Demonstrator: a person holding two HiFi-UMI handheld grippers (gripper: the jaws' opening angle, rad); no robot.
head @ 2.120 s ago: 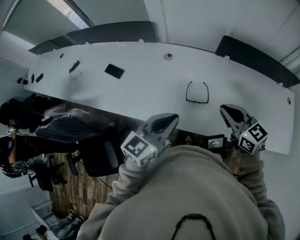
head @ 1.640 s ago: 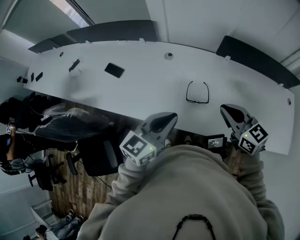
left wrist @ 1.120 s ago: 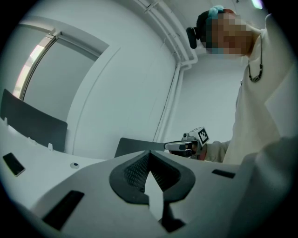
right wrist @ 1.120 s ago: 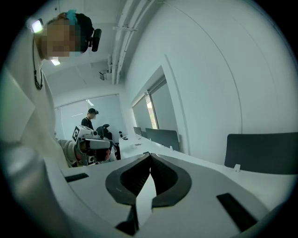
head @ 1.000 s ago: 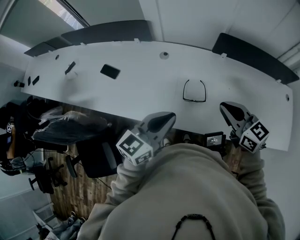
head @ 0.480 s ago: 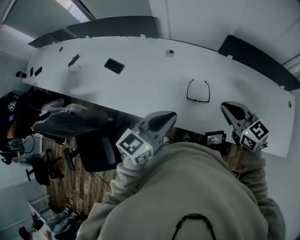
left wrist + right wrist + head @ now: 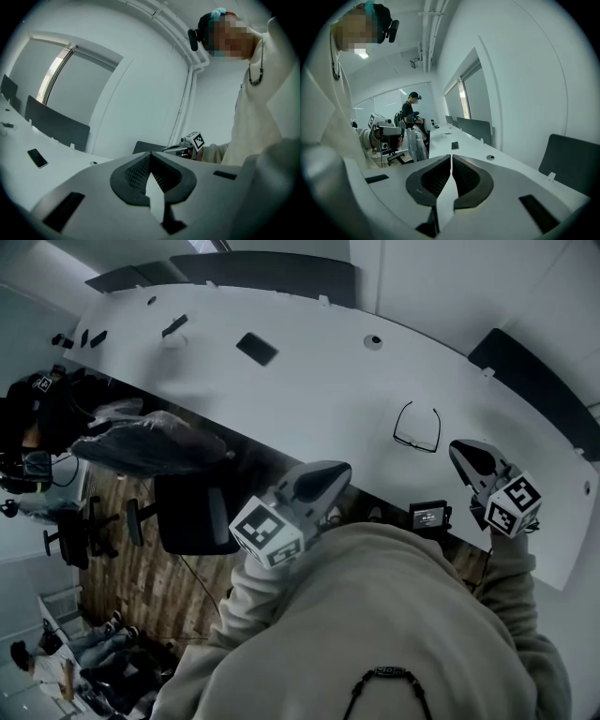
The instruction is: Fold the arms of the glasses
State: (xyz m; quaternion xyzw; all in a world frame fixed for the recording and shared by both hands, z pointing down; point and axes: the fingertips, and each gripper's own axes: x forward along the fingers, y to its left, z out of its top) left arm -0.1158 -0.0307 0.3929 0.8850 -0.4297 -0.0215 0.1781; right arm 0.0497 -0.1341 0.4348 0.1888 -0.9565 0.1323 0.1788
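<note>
Glasses [image 7: 417,427] lie arms-open on tabletop [image 7: 309,381]; probably light, thin, fragile at hinges. Left tongs [image 7: 322,479] and right tongs [image 7: 469,456] pressed together, empty, short of glasses. Best hold, I judge: one arm near its tip.

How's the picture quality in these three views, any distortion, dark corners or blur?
Head view: fisheye bows the white table; the glasses look small but crisp. Left gripper view: black round vignette, flat soft light. Right gripper view: same vignette, walls curving toward the rim.
</note>
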